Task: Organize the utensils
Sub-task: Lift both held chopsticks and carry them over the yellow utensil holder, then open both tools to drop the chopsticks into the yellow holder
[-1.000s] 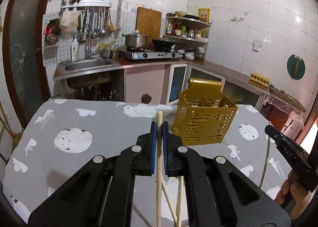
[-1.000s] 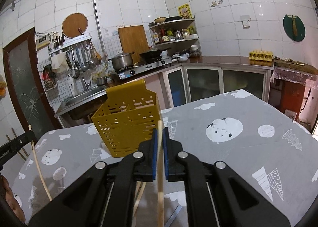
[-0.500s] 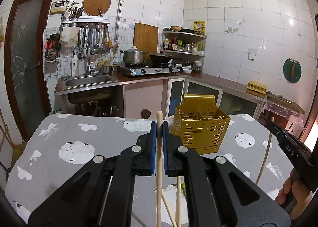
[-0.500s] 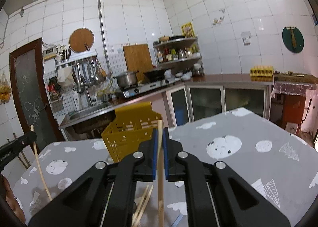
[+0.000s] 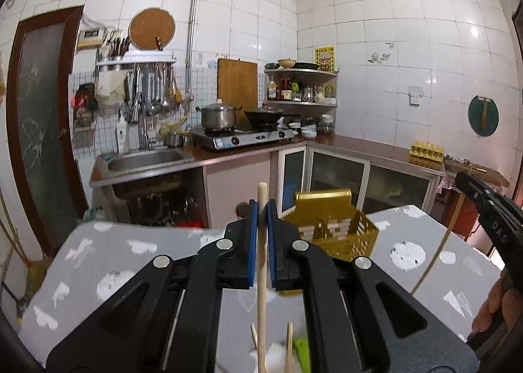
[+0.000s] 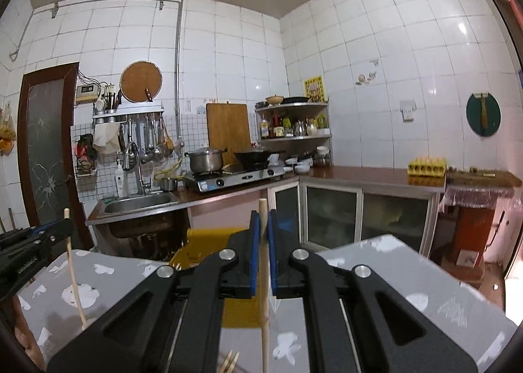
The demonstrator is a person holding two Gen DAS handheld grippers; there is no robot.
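My left gripper (image 5: 262,209) is shut on a wooden chopstick (image 5: 261,275) held upright above the table. My right gripper (image 6: 263,219) is shut on another wooden chopstick (image 6: 264,291), also upright. The yellow perforated utensil basket (image 5: 330,226) stands on the grey tablecloth beyond the left gripper, slightly right; in the right wrist view it (image 6: 202,252) is mostly hidden behind the gripper. More chopsticks (image 5: 289,350) and a green item (image 5: 302,353) lie on the table below. The right gripper (image 5: 487,209) shows at the left view's right edge, the left gripper (image 6: 29,242) at the right view's left edge.
The table with a grey patterned cloth (image 5: 108,262) ends a little beyond the basket. Behind it are a sink (image 5: 143,160), a stove with a pot (image 5: 219,115) and a corner counter with an egg carton (image 5: 426,149).
Both grippers have risen and tilted up with their chopsticks; the basket and table now sit lower in both views.
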